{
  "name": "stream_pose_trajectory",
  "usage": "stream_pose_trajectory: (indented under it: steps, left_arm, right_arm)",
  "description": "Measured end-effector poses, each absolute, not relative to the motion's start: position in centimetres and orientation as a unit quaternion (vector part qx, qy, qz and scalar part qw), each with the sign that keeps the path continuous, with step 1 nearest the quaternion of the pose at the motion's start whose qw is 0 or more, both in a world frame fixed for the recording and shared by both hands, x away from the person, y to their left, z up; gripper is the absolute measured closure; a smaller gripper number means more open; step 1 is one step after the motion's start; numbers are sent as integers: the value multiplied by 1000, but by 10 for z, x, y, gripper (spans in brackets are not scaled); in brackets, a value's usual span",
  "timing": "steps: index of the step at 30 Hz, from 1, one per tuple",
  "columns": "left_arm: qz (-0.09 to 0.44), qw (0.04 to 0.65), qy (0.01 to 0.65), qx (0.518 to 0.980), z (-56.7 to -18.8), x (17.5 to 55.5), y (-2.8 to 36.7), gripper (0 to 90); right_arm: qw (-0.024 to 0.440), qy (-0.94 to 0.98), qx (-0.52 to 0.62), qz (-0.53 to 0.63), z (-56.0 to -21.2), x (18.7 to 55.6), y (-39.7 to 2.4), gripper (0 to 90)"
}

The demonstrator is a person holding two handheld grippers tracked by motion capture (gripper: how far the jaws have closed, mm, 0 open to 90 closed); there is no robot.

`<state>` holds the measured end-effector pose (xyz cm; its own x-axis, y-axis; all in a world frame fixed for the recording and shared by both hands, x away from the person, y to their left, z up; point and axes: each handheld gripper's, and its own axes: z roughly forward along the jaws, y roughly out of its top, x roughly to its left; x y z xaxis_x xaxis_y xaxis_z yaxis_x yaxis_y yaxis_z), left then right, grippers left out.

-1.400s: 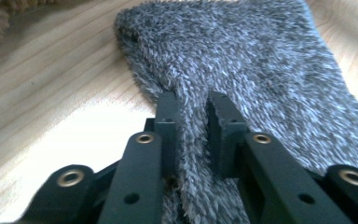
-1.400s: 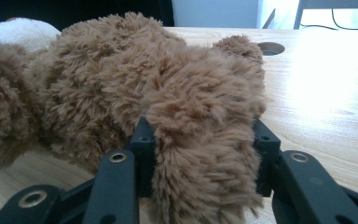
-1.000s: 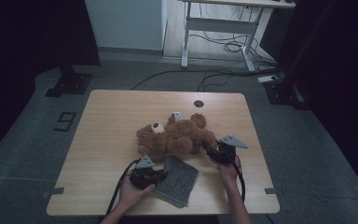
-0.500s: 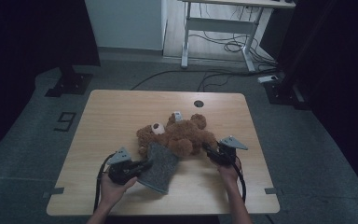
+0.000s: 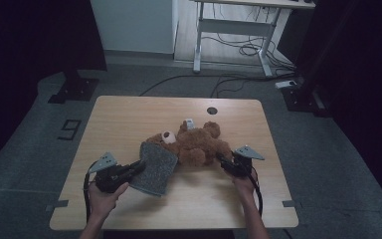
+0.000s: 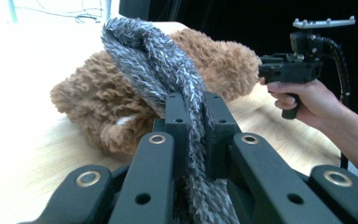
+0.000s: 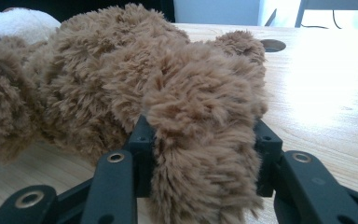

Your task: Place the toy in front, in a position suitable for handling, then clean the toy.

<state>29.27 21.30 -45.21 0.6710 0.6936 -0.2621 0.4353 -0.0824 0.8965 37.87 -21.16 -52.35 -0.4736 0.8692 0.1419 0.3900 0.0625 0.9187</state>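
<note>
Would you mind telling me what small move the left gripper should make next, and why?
Probably carry the grey cloth over the teddy bear. The left gripper pinches its edge, lifted beside the bear, while the right gripper clamps a furry limb, holding the bear steady.

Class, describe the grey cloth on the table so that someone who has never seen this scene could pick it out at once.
Start at the light wooden table and find the brown teddy bear lying near its middle. The grey cloth is the fuzzy, speckled piece against the bear's head end, pinched in the left gripper. It alone is grey and flat, not brown and plump.
</note>
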Motion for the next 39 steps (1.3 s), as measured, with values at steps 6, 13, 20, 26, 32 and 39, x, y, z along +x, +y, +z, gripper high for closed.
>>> stream_pose_trajectory:
  steps: [6, 13, 20, 26, 32, 39]
  left_arm:
    - [119, 570, 390, 713, -444, 289, 223, 820]
    - [108, 578, 366, 721, -433, 294, 201, 820]
    - [115, 579, 334, 735, -412, 314, 158, 819]
    - [117, 522, 365, 762, -442, 354, 128, 819]
    - [107, 506, 410, 751, -479, 365, 145, 820]
    - [134, 500, 425, 742, -490, 354, 177, 820]
  right_arm:
    - [234, 691, 455, 510, -524, 379, -212, 559]
    - [230, 691, 457, 510, -524, 379, -212, 557]
    - [224, 693, 459, 510, -526, 380, -212, 550]
    - [219, 694, 458, 509, -527, 380, -213, 547]
    - [216, 696, 456, 510, -527, 380, -214, 555]
    - [204, 699, 452, 516, -526, 374, -216, 576]
